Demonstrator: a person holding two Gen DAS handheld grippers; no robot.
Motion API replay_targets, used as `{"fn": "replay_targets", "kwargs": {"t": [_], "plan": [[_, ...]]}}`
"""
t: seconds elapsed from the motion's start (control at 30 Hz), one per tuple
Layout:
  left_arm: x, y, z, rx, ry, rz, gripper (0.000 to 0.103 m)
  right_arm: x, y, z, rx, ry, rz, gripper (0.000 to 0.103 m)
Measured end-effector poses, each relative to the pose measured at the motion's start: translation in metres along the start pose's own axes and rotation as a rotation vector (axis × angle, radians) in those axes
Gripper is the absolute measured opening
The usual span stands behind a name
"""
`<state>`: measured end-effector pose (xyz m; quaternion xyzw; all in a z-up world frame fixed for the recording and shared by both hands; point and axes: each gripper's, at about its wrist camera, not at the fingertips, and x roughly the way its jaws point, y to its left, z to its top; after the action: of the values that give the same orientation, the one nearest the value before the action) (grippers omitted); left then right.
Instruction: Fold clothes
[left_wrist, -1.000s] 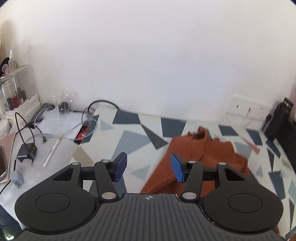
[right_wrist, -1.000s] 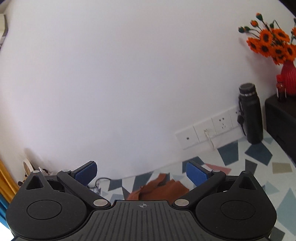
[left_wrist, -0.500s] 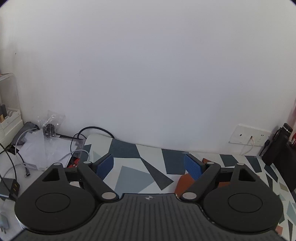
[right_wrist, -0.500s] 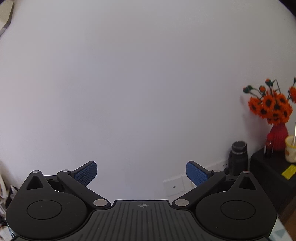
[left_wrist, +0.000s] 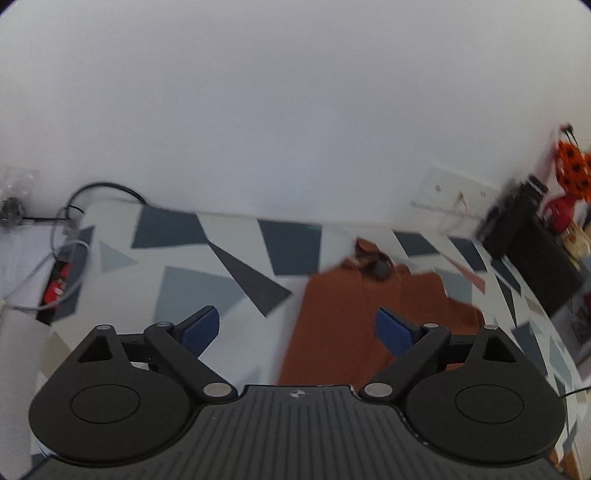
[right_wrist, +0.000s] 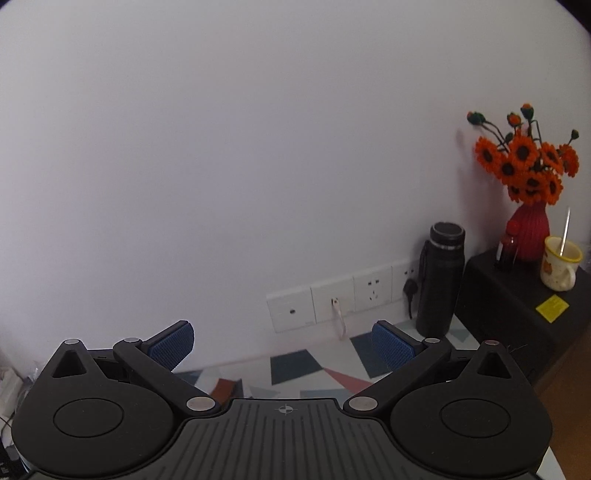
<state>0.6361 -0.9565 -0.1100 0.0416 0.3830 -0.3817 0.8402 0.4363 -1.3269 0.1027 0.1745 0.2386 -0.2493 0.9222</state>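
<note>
A rust-brown knitted garment (left_wrist: 343, 314) lies flat on the table's patterned cloth (left_wrist: 192, 280), its collar toward the wall. My left gripper (left_wrist: 295, 328) hovers above its near left edge, jaws opening wide with nothing between the blue pads (left_wrist: 201, 326). In the right wrist view only a small corner of the brown garment (right_wrist: 223, 389) shows past the gripper body. My right gripper (right_wrist: 282, 345) points toward the wall, open and empty, with the patterned cloth (right_wrist: 295, 365) below it.
Cables and a red-and-black item (left_wrist: 59, 273) lie at the left edge. A wall socket strip (right_wrist: 332, 299), a black flask (right_wrist: 441, 280), a black box (right_wrist: 517, 310) with a red vase of orange flowers (right_wrist: 528, 192) and a cream mug (right_wrist: 559, 266) stand at the right.
The left gripper's jaws have spread much wider, and its view swung away and back down onto the garment. The right gripper's view swung right, toward the flask and flowers.
</note>
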Motion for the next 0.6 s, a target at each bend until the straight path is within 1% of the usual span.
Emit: {"fn": "replay_targets", "kwargs": {"t": [0.03,0.1,0.17,0.23,0.27,0.3,0.33,0.37,0.4,0.43,0.47,0.5,0.53,0.57,0.6], "plan": [[0.009,-0.01,-0.009,0.049,0.029,0.013,0.094,0.014,-0.006,-0.007,0.007,0.026,-0.003,0.102],[0.025,-0.027,-0.026,0.108,0.047,0.05,0.094,0.048,-0.017,-0.031,0.037,0.102,0.006,0.102],[0.04,-0.034,-0.038,0.115,0.066,0.101,0.094,0.091,-0.024,-0.058,0.053,0.201,0.036,0.102],[0.05,-0.032,-0.042,0.055,0.089,0.181,0.092,0.138,-0.026,-0.091,0.059,0.315,0.064,0.102],[0.054,-0.03,-0.043,0.022,0.101,0.222,0.089,0.157,-0.025,-0.108,0.045,0.364,0.067,0.102],[0.056,-0.025,-0.042,-0.022,0.106,0.231,0.084,0.175,-0.024,-0.124,0.032,0.413,0.069,0.1],[0.055,-0.02,-0.04,-0.042,0.102,0.23,0.078,0.194,-0.022,-0.141,0.018,0.463,0.072,0.094],[0.053,-0.015,-0.038,-0.057,0.095,0.229,0.05,0.213,-0.021,-0.157,0.005,0.511,0.074,0.09],[0.051,-0.012,-0.035,-0.051,0.084,0.253,0.016,0.228,-0.023,-0.171,0.01,0.545,0.071,0.08],[0.049,-0.008,-0.033,-0.051,0.077,0.281,0.011,0.237,-0.025,-0.181,0.026,0.566,0.084,0.068],[0.047,-0.004,-0.03,-0.054,0.07,0.309,0.011,0.241,-0.029,-0.188,0.044,0.575,0.111,0.047],[0.045,0.005,-0.028,-0.083,0.064,0.309,0.01,0.245,-0.032,-0.195,0.063,0.582,0.139,0.036],[0.042,0.011,-0.027,-0.111,0.063,0.31,0.009,0.244,-0.036,-0.197,0.092,0.571,0.176,0.018],[0.039,0.018,-0.025,-0.139,0.062,0.314,0.008,0.239,-0.039,-0.197,0.106,0.539,0.191,0.014],[0.037,0.024,-0.024,-0.167,0.062,0.318,0.008,0.234,-0.042,-0.196,0.12,0.507,0.205,0.012]]}}
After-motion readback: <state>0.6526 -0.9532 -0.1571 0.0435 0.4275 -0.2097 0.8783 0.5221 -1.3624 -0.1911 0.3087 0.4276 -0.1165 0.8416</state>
